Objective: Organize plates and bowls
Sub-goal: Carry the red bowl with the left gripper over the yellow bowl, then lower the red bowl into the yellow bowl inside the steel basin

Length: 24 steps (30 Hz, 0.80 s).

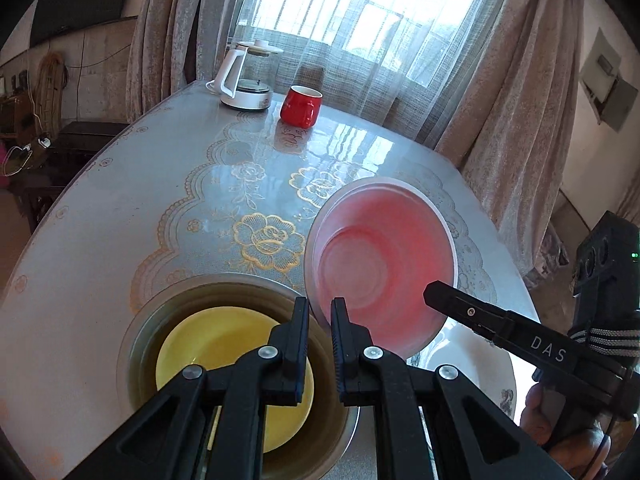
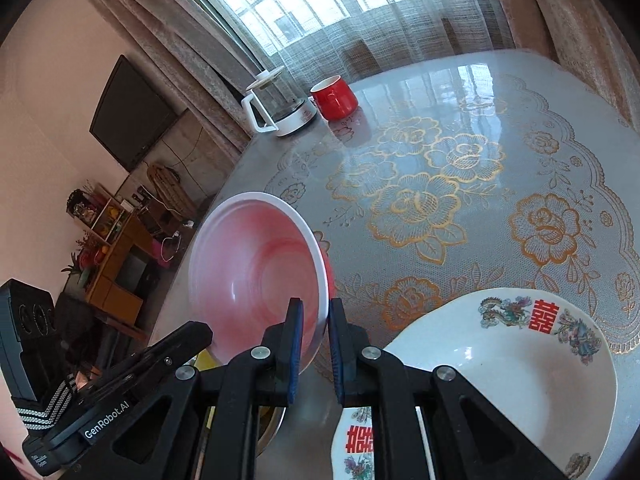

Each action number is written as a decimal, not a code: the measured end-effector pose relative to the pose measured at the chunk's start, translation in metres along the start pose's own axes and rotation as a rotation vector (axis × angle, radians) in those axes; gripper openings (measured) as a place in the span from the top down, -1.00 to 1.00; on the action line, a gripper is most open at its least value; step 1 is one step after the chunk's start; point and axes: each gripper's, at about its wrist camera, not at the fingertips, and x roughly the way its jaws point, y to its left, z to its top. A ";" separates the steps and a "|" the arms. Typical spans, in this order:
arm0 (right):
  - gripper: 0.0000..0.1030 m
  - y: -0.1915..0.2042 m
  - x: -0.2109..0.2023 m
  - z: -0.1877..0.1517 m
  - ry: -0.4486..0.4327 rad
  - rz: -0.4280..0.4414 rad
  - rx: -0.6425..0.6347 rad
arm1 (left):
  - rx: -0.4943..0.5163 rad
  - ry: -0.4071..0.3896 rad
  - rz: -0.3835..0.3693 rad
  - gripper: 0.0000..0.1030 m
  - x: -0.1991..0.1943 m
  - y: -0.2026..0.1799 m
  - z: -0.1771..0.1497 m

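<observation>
Both grippers carrying pink bowl by its rim, tilted, above table

L to R: yellow bowl (image 1: 224, 356) is sitting inside a glass bowl (image 1: 140, 344) at near left of the table (image 1: 120, 208). Left gripper (image 1: 320, 312) is clamping the near-left rim of the pink bowl (image 1: 384, 264); right gripper (image 2: 316, 312) is pinching the opposite rim edge, w/ both sets of jaws nearly shut on the thin wall. Bowl is hanging tipped, off the tabletop, btwn glass bowl and white patterned plate (image 2: 520, 360) at near right. Looks like light plastic/melamine: stiff, glossy, prob slippery, so rim pinch could slide; grip deeper over the lip. Plate looks ceramic, heavier, chippable.
</observation>
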 end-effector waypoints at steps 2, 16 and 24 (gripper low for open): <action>0.76 0.012 -0.001 -0.004 0.005 0.024 -0.020 | -0.021 -0.011 -0.003 0.79 -0.012 0.013 -0.003; 0.76 0.064 0.024 -0.043 0.106 0.095 -0.107 | -0.151 -0.006 0.007 0.79 -0.049 0.077 -0.039; 0.76 0.064 0.033 -0.054 0.140 0.075 -0.106 | -0.157 0.016 0.020 0.79 -0.041 0.083 -0.050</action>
